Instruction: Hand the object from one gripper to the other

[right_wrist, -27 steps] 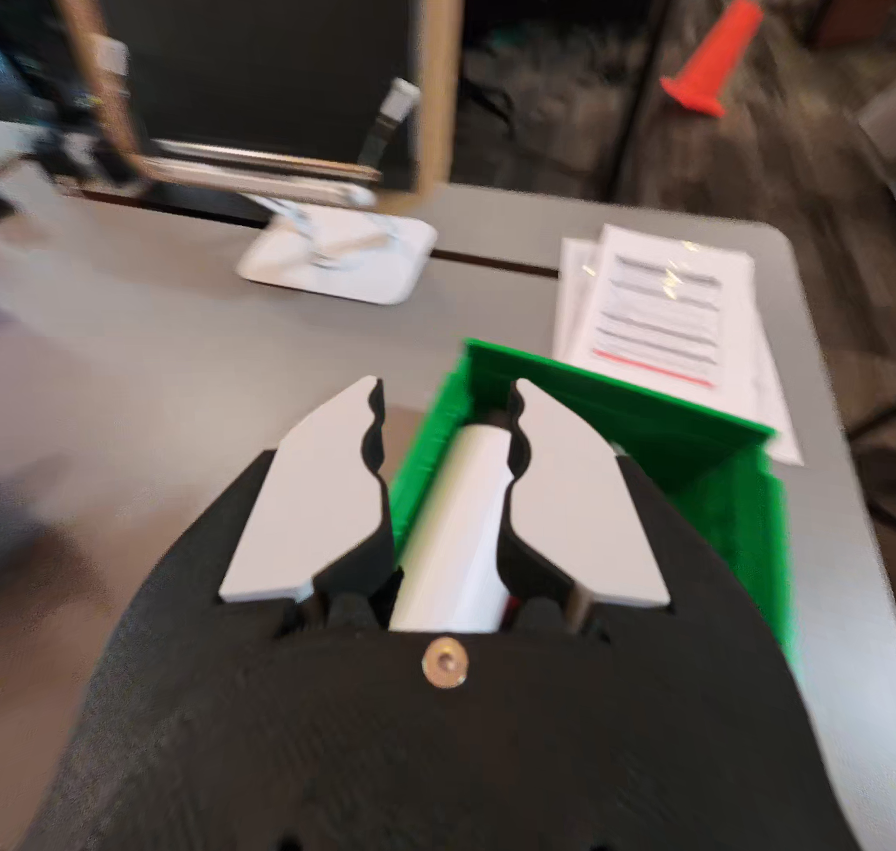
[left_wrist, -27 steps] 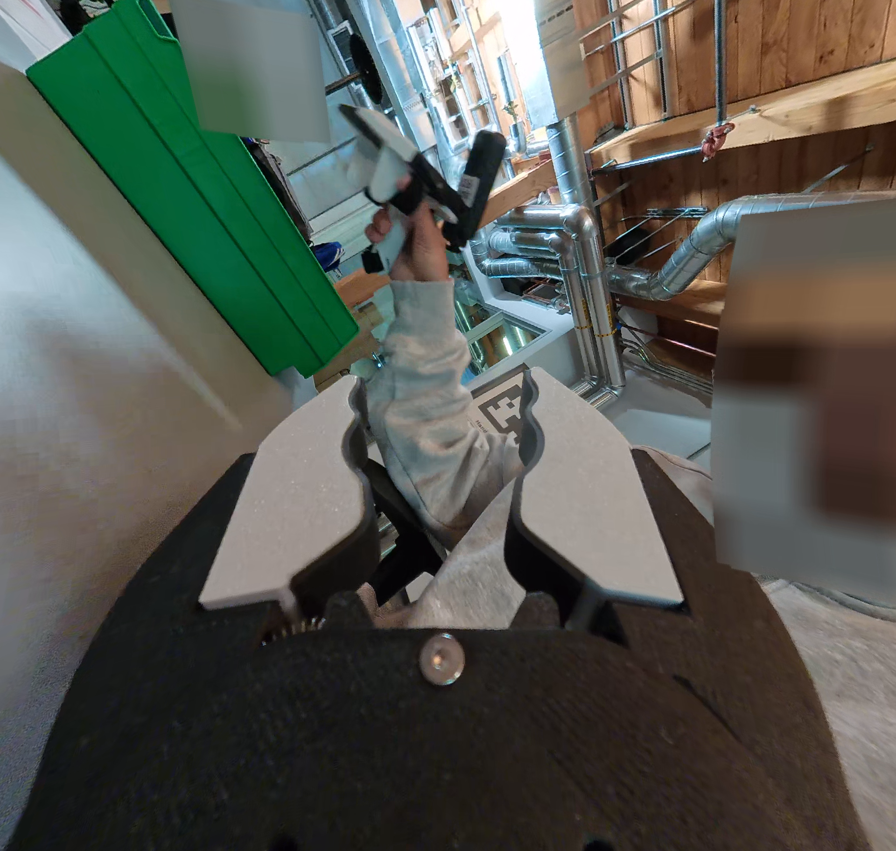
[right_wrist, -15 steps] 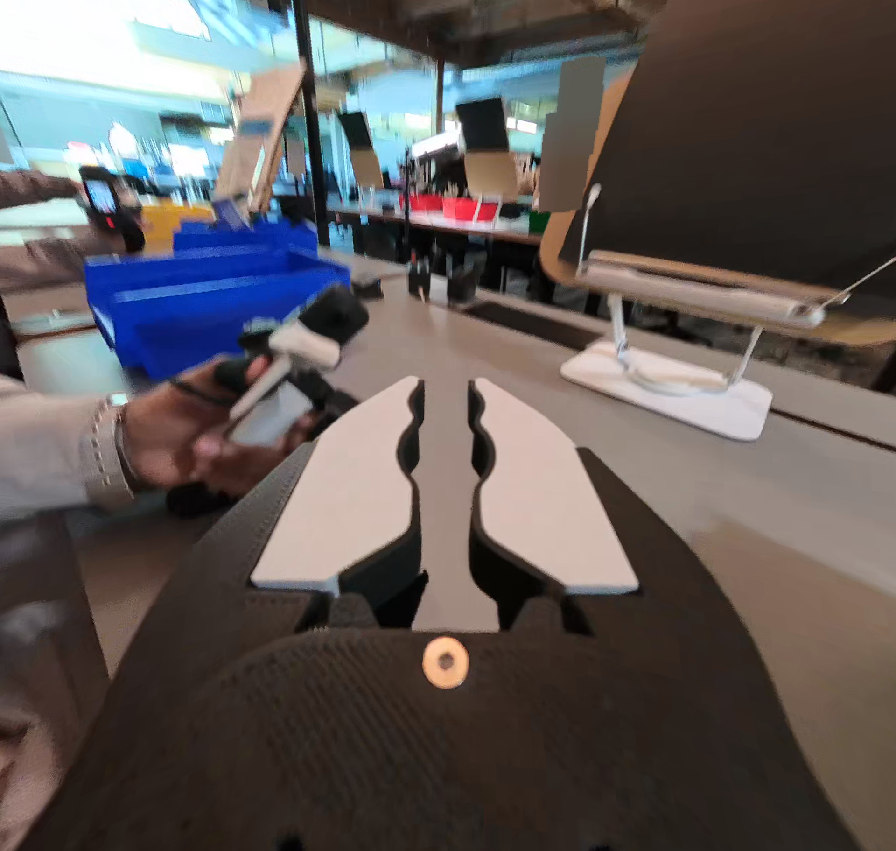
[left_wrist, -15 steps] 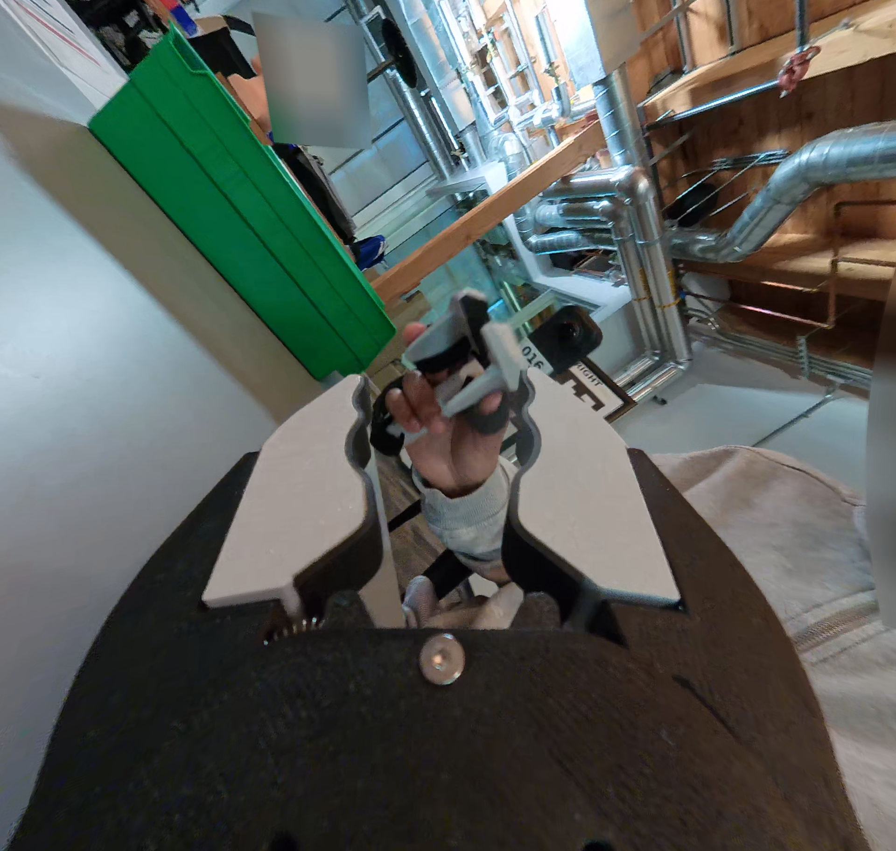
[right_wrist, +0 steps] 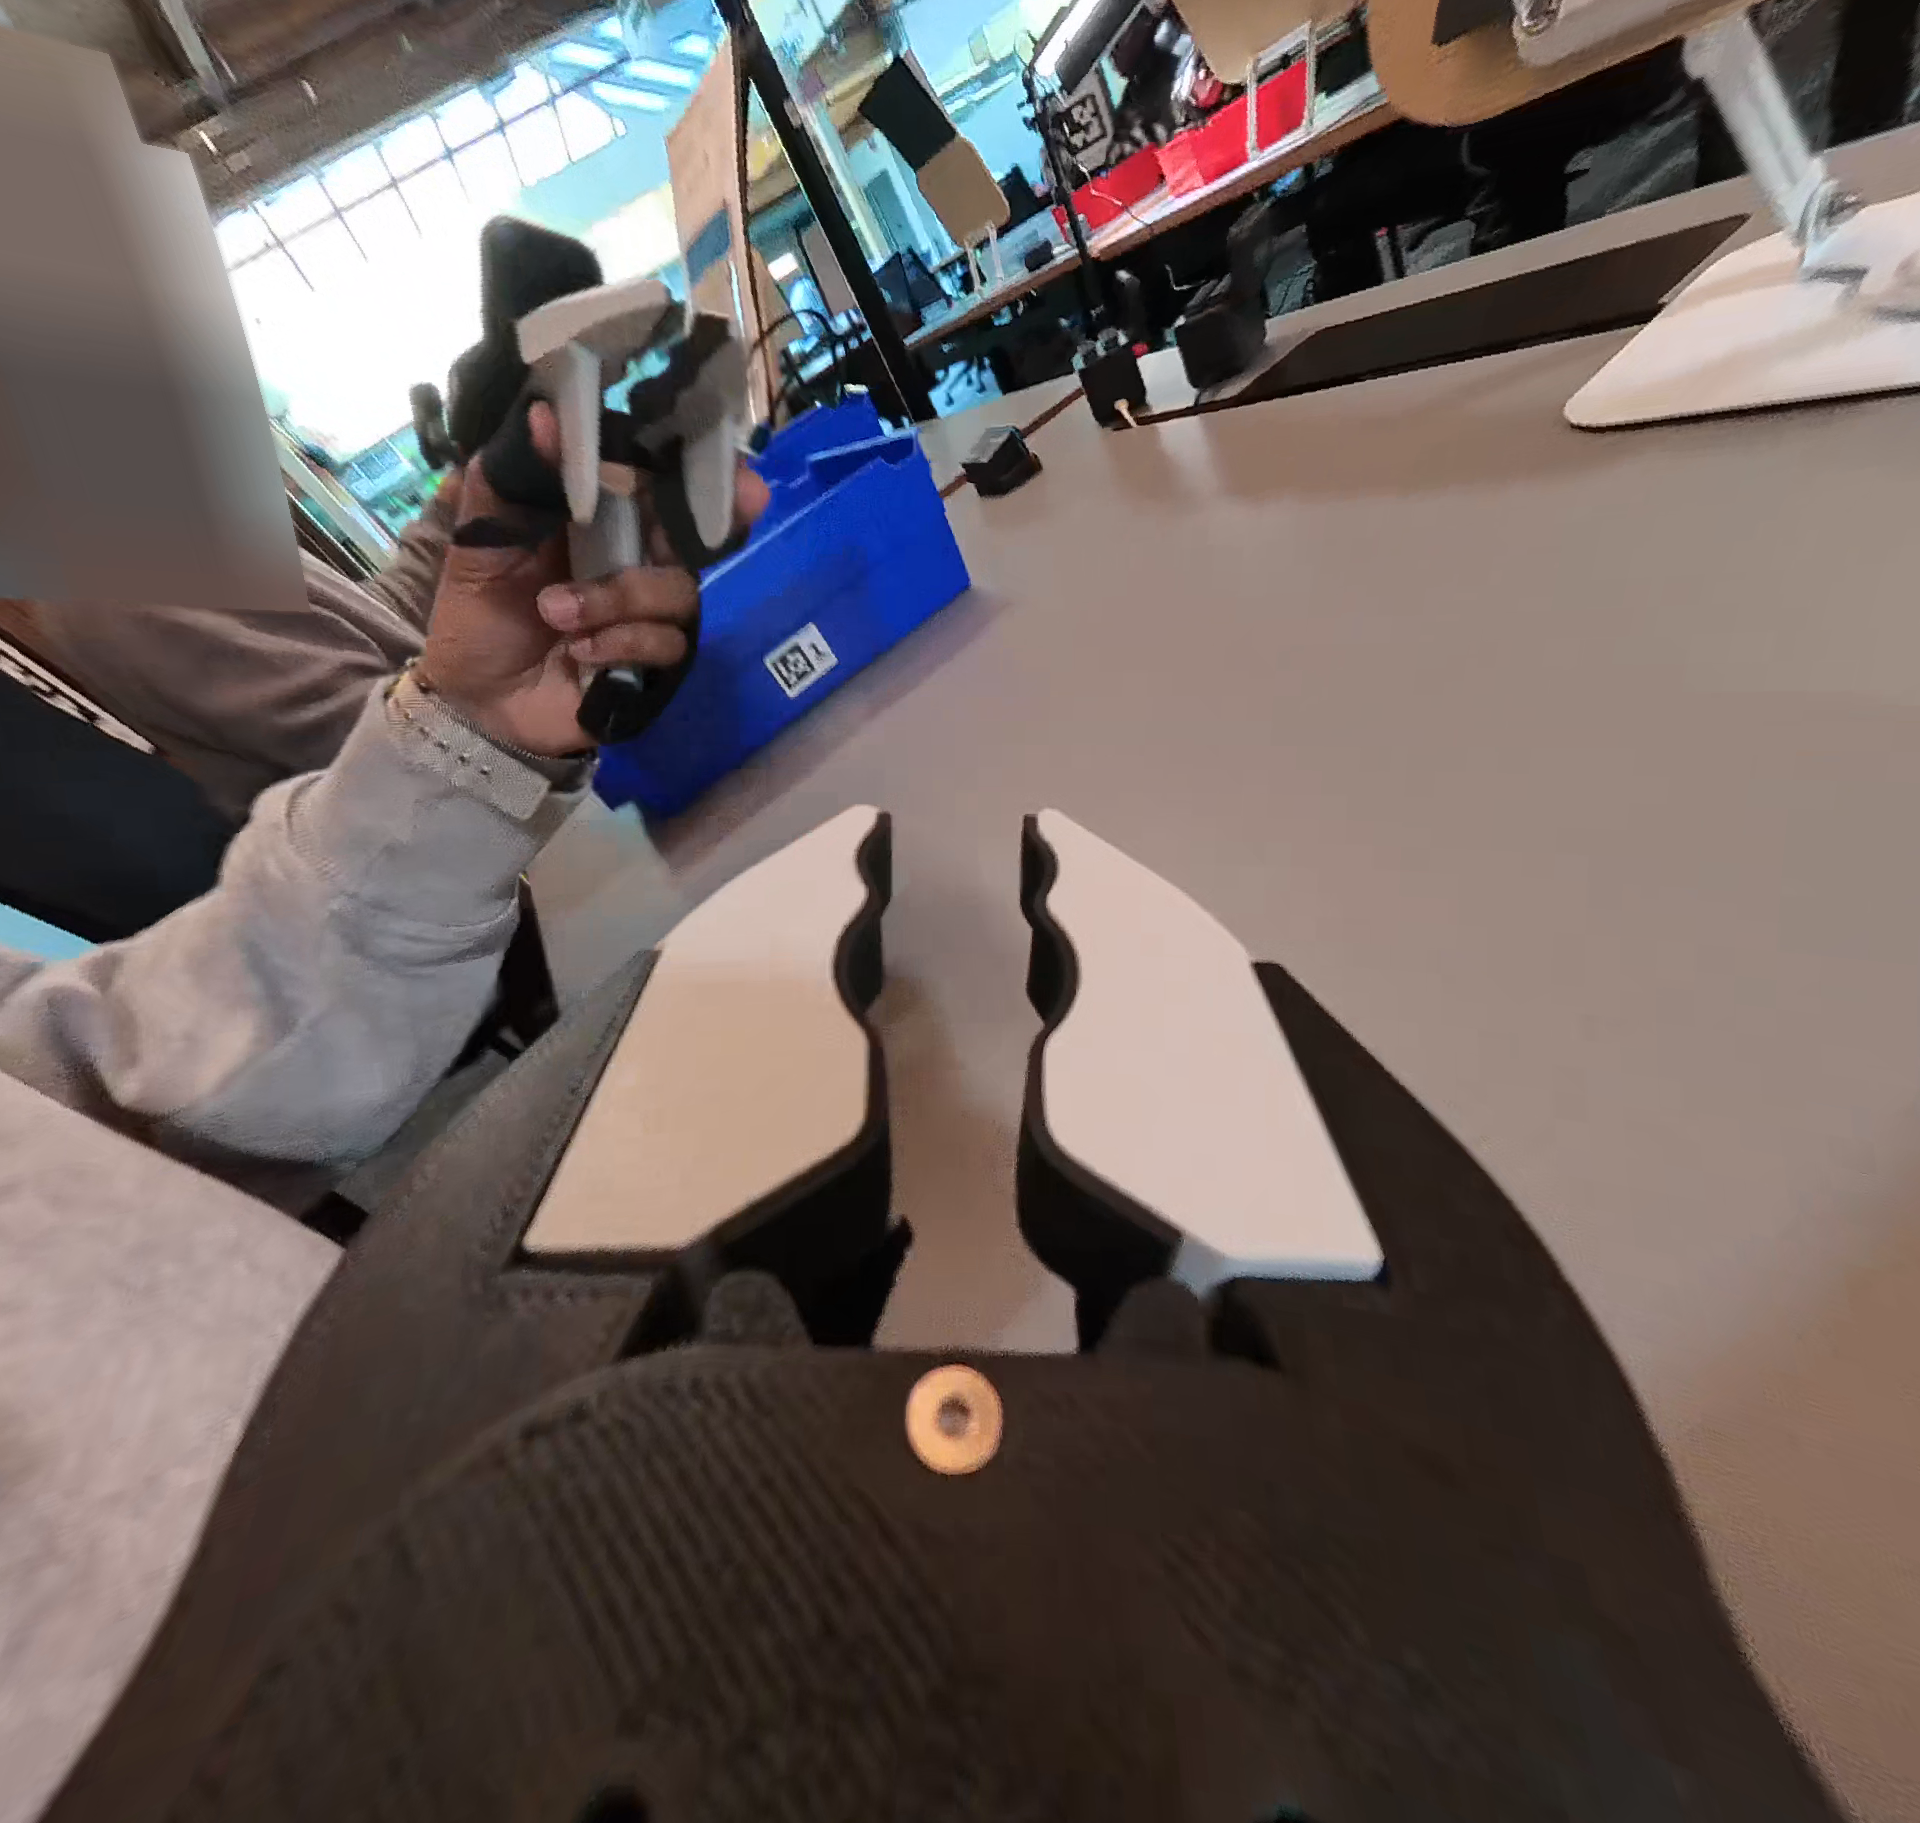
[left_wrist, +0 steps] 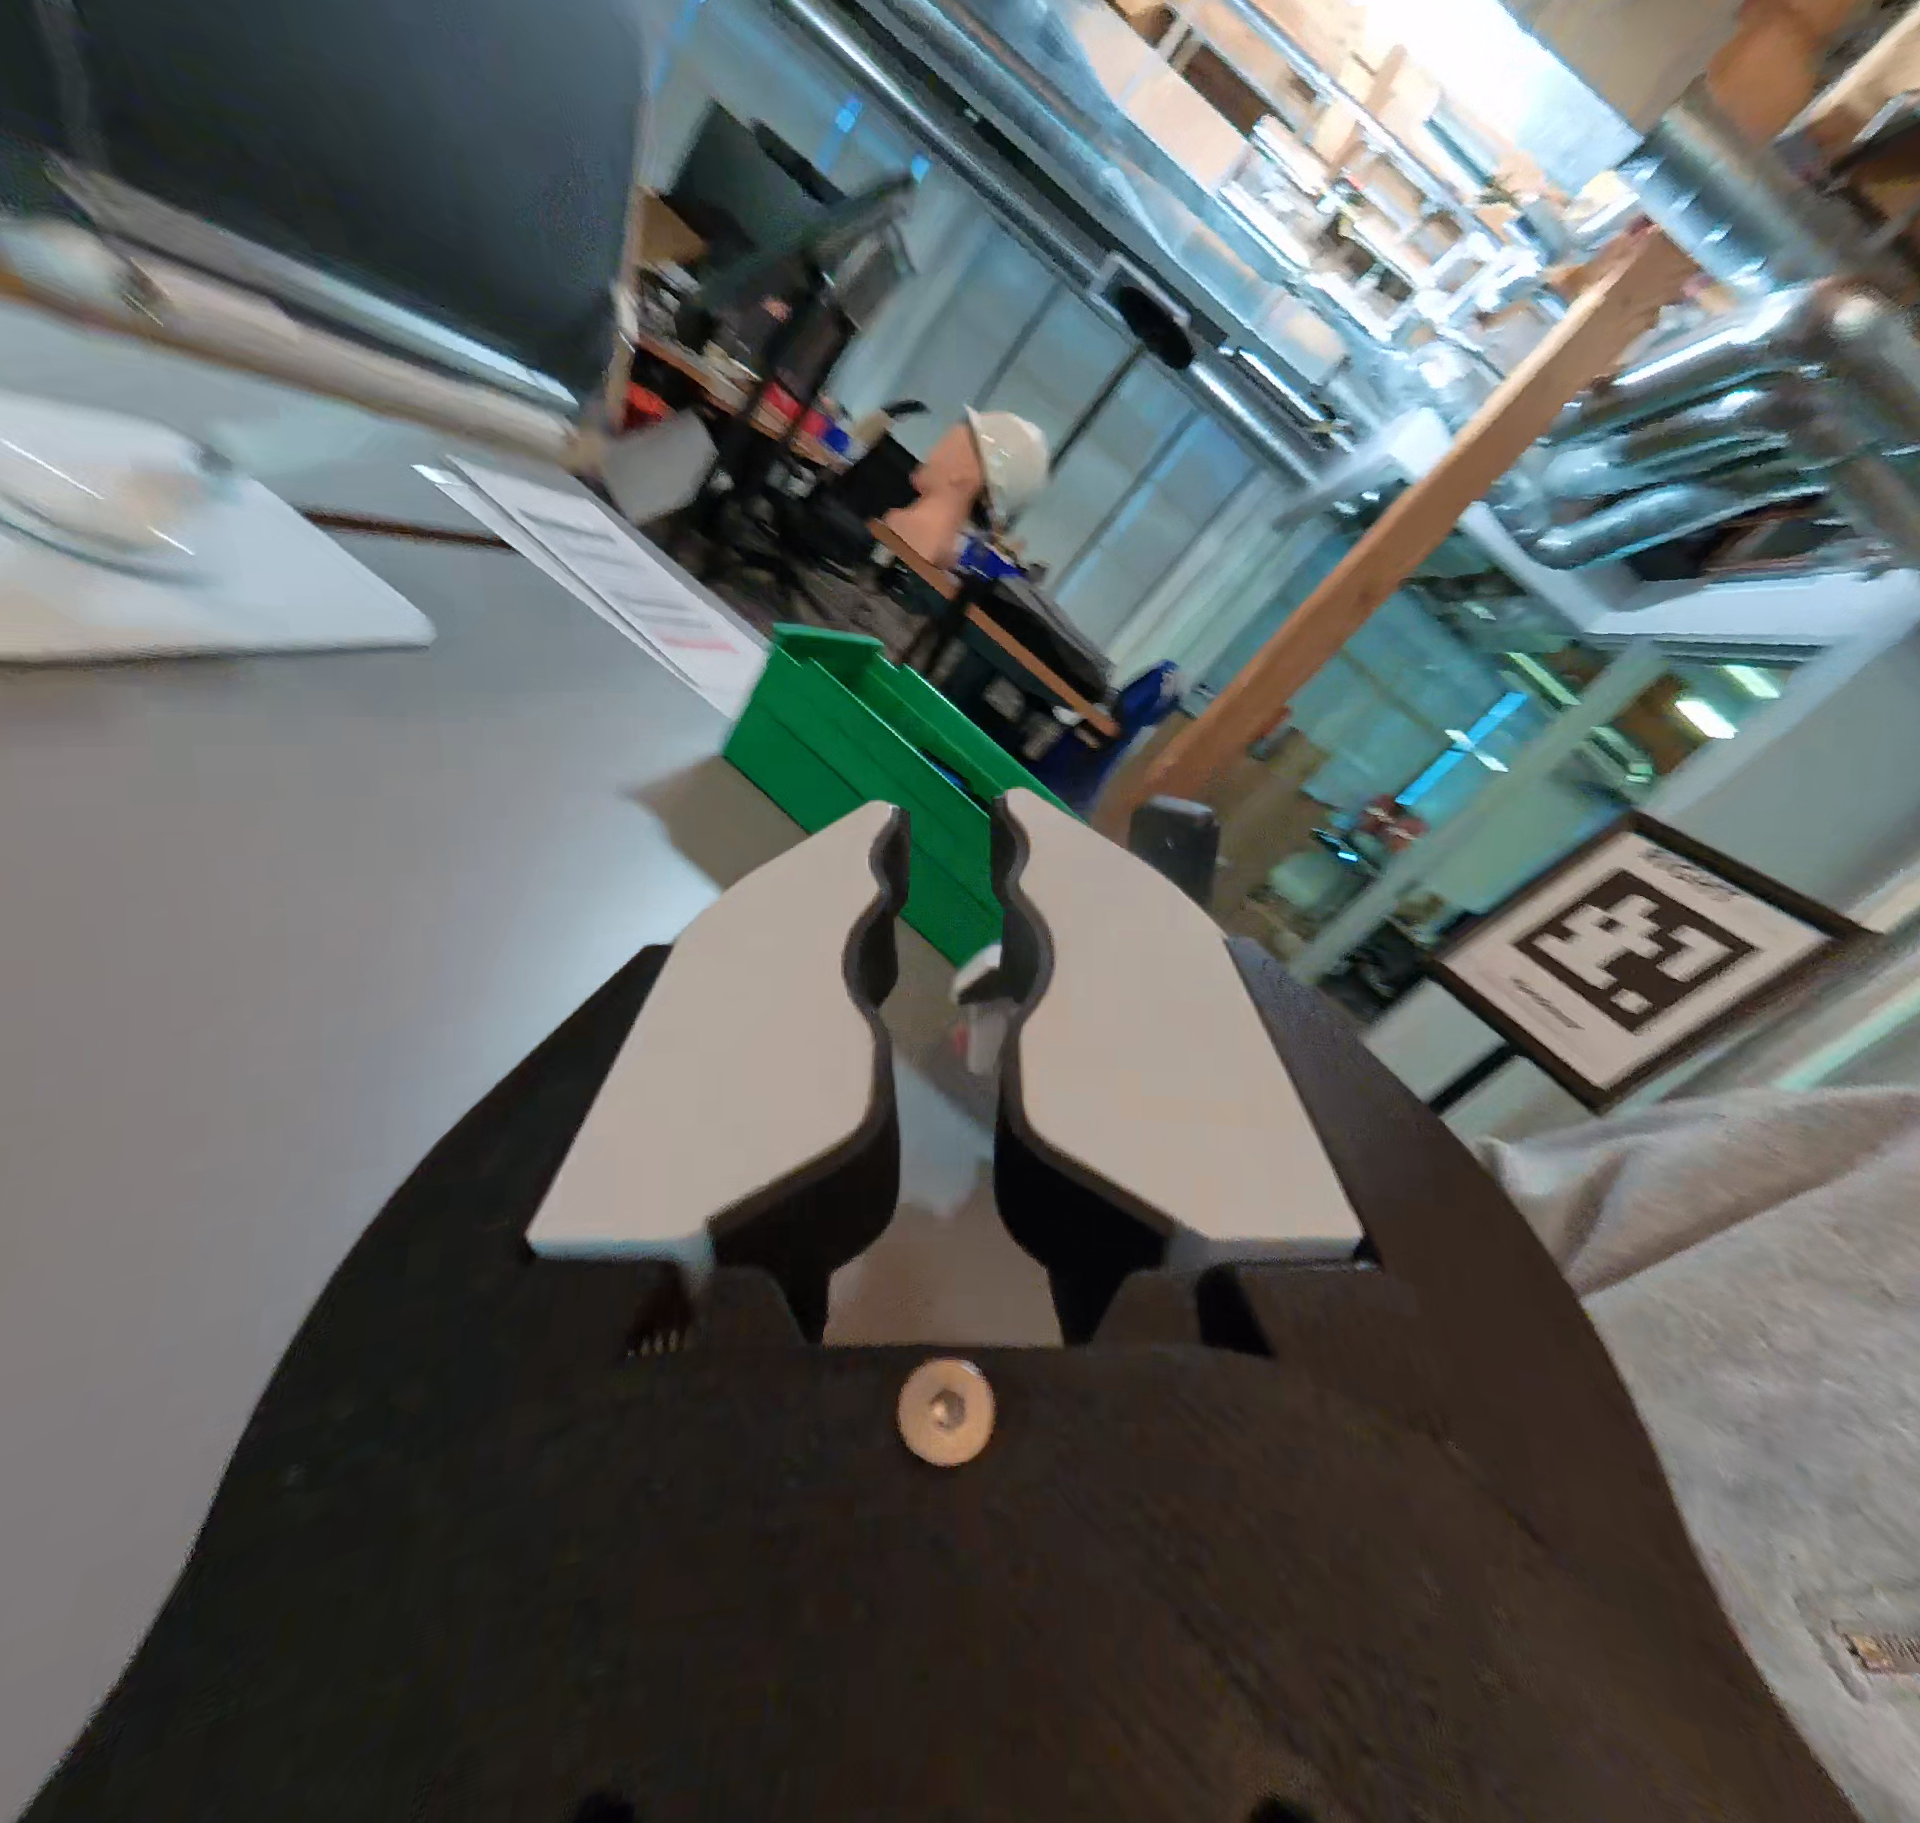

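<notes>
Workshop benches and ceiling ducts fill the background, and a grey table (left_wrist: 260,890) runs across the foreground of both views.

In the left wrist view, a white stand base (left_wrist: 156,578) lies far left, with printed sheets (left_wrist: 623,578) beyond it. Right of those sheets is a green bin (left_wrist: 831,734) at the table's far edge. The left gripper (left_wrist: 948,823) points at the bin. Its jaws stand a narrow gap apart and hold nothing. A small pale sliver (left_wrist: 979,984) shows in the gap, too blurred to name.

In the right wrist view, a hand (right_wrist: 520,630) lifts that gripper at the left, in front of a blue bin (right_wrist: 831,568). The right gripper (right_wrist: 956,823) is nearer, with its jaws apart and empty over bare table.

The object to be handed over shows in neither view. It is probably inside the green bin, which is seen only from outside. Its weight, stiffness and surface cannot be judged from here. A hold near one end would probably serve best, leaving the other end free for the second gripper.
</notes>
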The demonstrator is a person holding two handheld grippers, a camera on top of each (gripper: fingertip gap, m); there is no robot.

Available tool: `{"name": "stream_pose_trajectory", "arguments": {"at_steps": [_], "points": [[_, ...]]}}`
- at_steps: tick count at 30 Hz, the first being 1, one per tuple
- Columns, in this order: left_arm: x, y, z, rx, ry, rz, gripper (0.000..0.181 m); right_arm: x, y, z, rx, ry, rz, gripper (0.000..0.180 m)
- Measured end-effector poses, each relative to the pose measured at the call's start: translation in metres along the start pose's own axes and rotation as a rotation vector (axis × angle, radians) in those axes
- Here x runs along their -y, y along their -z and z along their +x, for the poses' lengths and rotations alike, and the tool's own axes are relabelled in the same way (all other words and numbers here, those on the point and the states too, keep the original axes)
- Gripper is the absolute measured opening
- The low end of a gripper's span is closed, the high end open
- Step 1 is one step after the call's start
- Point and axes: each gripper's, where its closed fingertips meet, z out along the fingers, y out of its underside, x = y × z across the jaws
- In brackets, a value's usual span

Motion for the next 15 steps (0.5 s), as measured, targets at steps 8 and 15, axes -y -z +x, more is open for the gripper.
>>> {"name": "stream_pose_trajectory", "arguments": {"at_steps": [8, 15], "points": [[0.072, 0.166, -0.051, 0.604, -0.133, -0.028, 0.022, -0.002, -0.001, -0.004, 0.015, 0.008, -0.019, 0.025], [0.008, 0.301, -0.137, 1.027, 0.122, -0.258, 0.017, -0.013, -0.011, -0.012, 0.037, 0.048, -0.072, 0.024]]}}
